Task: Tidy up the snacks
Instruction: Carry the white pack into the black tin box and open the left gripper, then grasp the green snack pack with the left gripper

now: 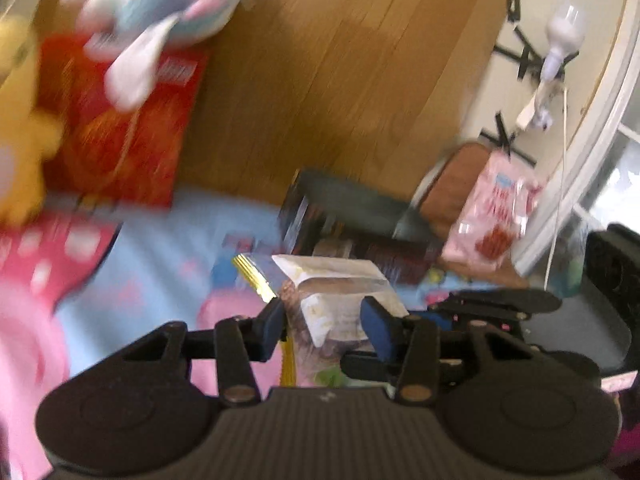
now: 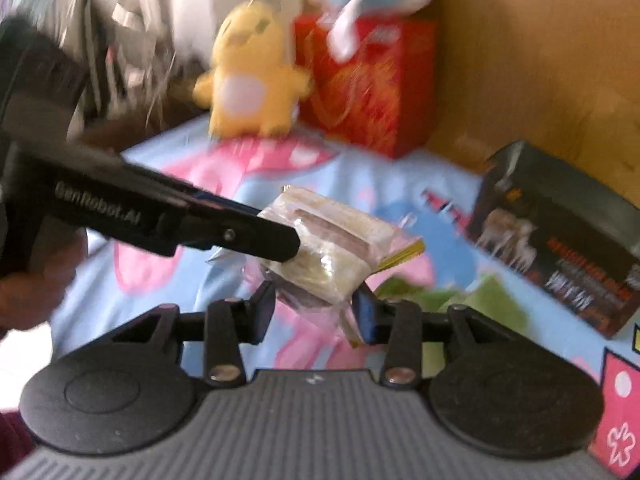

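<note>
A clear snack packet (image 1: 332, 300) with pale and brown contents and a yellow edge hangs above the cartoon blanket (image 1: 160, 248). My left gripper (image 1: 324, 326) has its blue pads against both sides of the packet. In the right wrist view the same packet (image 2: 332, 248) sits between the pads of my right gripper (image 2: 316, 308), which press on its lower end. My left gripper (image 2: 288, 244) reaches in from the left onto the packet's upper side. The right gripper (image 1: 440, 316) shows as a dark shape just right of the packet. The view is blurred.
A red snack box (image 2: 368, 80) stands against the wooden board (image 1: 340, 60), with a yellow plush (image 2: 252, 76) beside it and a pink-and-blue plush (image 1: 160, 4) on top. A dark box (image 2: 560, 236) lies at the right. A pink snack bag (image 1: 492, 216) leans further right. A hand (image 2: 32, 280) holds the left gripper.
</note>
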A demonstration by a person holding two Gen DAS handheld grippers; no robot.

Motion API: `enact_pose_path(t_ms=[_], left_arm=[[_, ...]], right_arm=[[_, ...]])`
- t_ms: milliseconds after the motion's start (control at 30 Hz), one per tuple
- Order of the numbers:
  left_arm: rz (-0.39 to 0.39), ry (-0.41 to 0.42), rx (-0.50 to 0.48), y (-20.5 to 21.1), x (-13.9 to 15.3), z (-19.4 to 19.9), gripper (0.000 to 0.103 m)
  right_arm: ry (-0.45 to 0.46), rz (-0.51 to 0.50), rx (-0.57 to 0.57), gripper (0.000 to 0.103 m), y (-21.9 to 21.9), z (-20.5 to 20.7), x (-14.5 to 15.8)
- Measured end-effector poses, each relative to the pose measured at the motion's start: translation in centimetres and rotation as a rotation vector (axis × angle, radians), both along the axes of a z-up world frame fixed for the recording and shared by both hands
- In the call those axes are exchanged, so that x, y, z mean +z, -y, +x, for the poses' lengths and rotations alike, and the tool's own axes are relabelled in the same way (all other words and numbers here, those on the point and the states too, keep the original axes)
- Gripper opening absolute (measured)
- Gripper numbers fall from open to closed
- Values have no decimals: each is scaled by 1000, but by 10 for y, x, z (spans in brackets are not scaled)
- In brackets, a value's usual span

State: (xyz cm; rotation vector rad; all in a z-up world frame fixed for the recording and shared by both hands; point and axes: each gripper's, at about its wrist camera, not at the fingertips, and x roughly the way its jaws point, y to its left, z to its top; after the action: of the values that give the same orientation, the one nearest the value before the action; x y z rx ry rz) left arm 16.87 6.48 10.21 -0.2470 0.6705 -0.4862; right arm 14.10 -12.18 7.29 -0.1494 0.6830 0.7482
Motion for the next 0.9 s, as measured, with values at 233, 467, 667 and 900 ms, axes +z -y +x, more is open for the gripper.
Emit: enact_pose_path(t_ms=[233, 467, 667, 900], left_arm=[[30, 4, -79, 90, 22, 127, 45], [107, -129, -79, 137, -34, 184, 47], [86, -70, -67, 108, -20, 150, 64], [-8, -69, -127, 58, -23, 66, 65]], right_arm=[[48, 54, -191, 45, 67, 89, 52], [-103, 3, -329, 47, 115, 175, 17], [-68, -23, -344, 53, 119, 176, 4], [-56, 41, -312, 54, 151, 95, 20]])
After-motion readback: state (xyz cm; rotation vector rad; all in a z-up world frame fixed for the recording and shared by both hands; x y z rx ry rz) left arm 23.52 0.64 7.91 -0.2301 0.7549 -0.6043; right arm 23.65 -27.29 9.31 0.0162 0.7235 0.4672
